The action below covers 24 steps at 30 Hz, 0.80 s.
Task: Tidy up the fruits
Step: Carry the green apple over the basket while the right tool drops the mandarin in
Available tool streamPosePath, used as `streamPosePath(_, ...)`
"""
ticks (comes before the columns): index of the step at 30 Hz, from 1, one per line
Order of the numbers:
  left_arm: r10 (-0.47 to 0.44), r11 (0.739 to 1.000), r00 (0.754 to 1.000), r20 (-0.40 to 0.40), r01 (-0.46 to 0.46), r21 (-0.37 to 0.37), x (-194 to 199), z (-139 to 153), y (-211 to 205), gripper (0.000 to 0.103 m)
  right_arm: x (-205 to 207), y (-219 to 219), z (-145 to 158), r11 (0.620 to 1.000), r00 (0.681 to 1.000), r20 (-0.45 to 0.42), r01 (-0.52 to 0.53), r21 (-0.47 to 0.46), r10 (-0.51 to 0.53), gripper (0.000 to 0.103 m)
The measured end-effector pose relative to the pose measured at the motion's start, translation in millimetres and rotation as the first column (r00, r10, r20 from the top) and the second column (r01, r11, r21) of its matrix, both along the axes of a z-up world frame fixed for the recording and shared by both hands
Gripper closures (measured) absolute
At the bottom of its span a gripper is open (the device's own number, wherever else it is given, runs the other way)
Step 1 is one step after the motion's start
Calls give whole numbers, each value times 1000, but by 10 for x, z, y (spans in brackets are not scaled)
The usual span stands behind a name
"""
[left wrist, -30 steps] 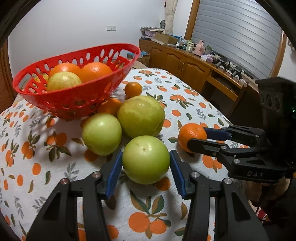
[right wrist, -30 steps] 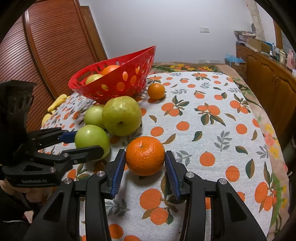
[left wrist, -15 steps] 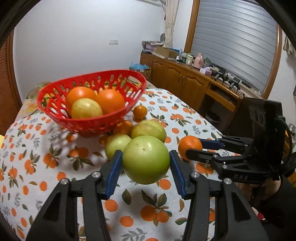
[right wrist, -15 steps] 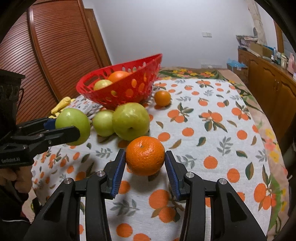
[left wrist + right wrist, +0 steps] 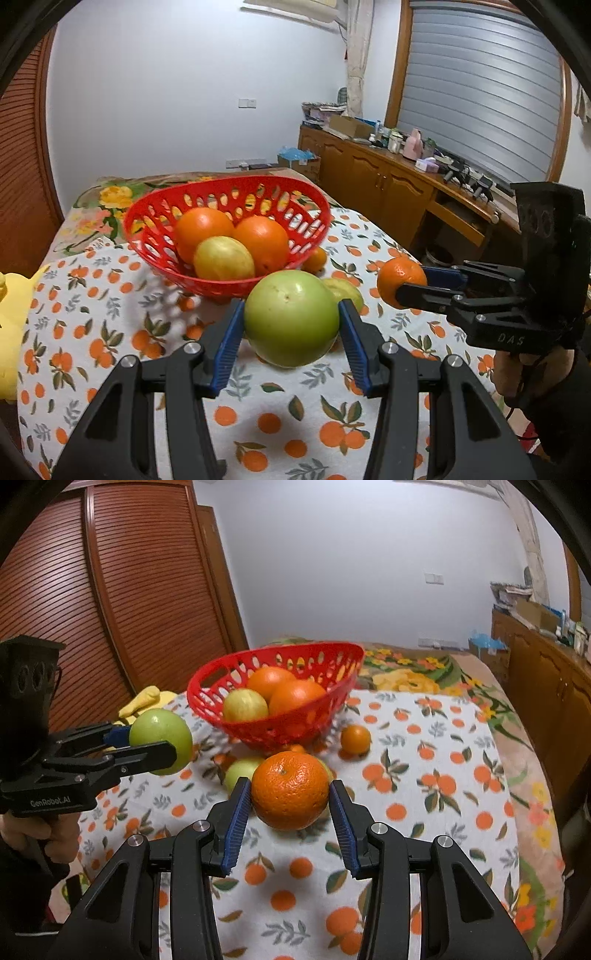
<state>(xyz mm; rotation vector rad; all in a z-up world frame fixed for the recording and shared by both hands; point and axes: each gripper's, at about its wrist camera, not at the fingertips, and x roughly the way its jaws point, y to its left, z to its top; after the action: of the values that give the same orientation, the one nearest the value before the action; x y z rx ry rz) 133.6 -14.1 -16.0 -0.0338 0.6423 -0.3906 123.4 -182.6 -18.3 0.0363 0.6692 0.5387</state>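
Left gripper (image 5: 291, 325): blue pads clamped on the two sides of a green apple (image 5: 291, 318); the apple hangs clear above the tablecloth (image 5: 258, 424), on the near side of the basket; seen from the right wrist view this gripper (image 5: 162, 747) comes in from the left edge, with a hand (image 5: 40, 834) wrapped around its grip
Right gripper (image 5: 290, 799): pads pressed against the sides of an orange (image 5: 290, 790), stem end facing up; the fruit is off the cloth, in front of the basket; in the left wrist view the same gripper (image 5: 400, 282) reaches in from the right with the orange at its tips
Red basket (image 5: 317, 210): perforated plastic, standing on the table toward the far side; inside lie two oranges (image 5: 203, 229) side by side and a yellowish fruit (image 5: 223, 258) in front of them
Loose fruit on the table: a small mandarin (image 5: 355, 739) just right of the basket; a pale green fruit (image 5: 242, 771) below the basket, partly hidden behind the held orange; another orange piece tucked under the basket edge, mostly hidden
Tablecloth: white, printed with oranges and leaves; a floral cloth (image 5: 413, 675) shows beyond it
Yellow object (image 5: 142, 703): at the left edge of the table; what it is I cannot tell
Surroundings: slatted wooden doors (image 5: 110, 590) on the left; a wooden sideboard (image 5: 388, 184) with clutter on the right
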Motion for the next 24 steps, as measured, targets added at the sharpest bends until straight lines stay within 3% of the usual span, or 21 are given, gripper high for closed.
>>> streamPosePath(13, 67, 998, 998, 13, -67, 4, 133, 52, 273, 53, 286, 356, 254, 999, 998, 44, -43, -31, 44, 60)
streamPosePath(24, 97, 995, 995, 1, -97, 11, 328, 109, 451, 53, 719, 609, 205, 997, 999, 2, -52, -55, 52, 60)
